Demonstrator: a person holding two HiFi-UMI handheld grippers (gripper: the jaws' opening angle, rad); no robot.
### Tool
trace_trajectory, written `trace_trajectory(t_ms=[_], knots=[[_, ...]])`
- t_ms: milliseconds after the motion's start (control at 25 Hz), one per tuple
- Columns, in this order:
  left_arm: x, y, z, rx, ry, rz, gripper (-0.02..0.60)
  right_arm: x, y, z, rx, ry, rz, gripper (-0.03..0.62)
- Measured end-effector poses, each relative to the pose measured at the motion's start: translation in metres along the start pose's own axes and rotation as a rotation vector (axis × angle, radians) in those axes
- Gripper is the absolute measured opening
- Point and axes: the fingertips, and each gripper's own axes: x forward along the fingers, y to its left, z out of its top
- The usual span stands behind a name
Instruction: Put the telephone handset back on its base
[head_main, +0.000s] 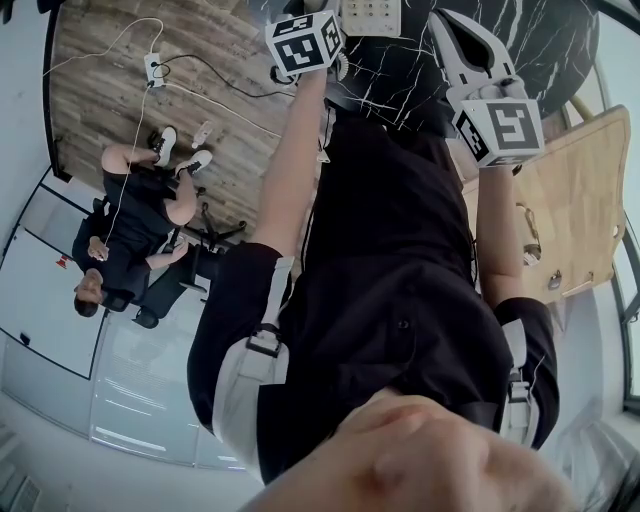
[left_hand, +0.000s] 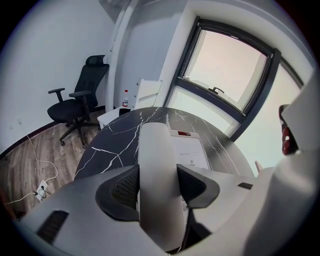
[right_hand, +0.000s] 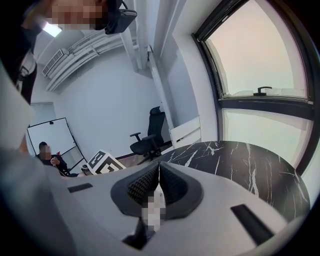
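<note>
Soft daylight enters through the large window (left_hand: 225, 70), whose panes are blown out to a pale, featureless glow in both gripper views. A ceiling lamp (right_hand: 52, 30) adds one bright strip. The light is even and rather cool, and shadows are faint. The dark marble table (left_hand: 120, 140) carries only a dull sheen. Close to the lens in the left gripper view, the white handset (left_hand: 157, 185) looks soft and out of focus, while the room behind is sharper. All views are fisheye: straight frames bow, and the gripper views' corners fall to black.
</note>
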Motion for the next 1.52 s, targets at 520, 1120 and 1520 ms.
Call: trace_trajectory(t_ms=[520,1120,1520], knots=[[-0.001,-0.005,0.005,-0.015,-0.021,-0.027,0.232,-0.002,0.007,-0.002,0.002,0.003,0.009,0.031],[-0.053,-0.017,-0.005,0.042,-0.072,-0.095,0.188,-0.021,0.039,0.003,-0.015,-0.047,-0.031,0.031],[-0.12,-0.028,-0.017,0.124,-0.17,-0.143,0.107,-0.046,0.08,-0.001,-0.041,-0.1,-0.068,0.031]])
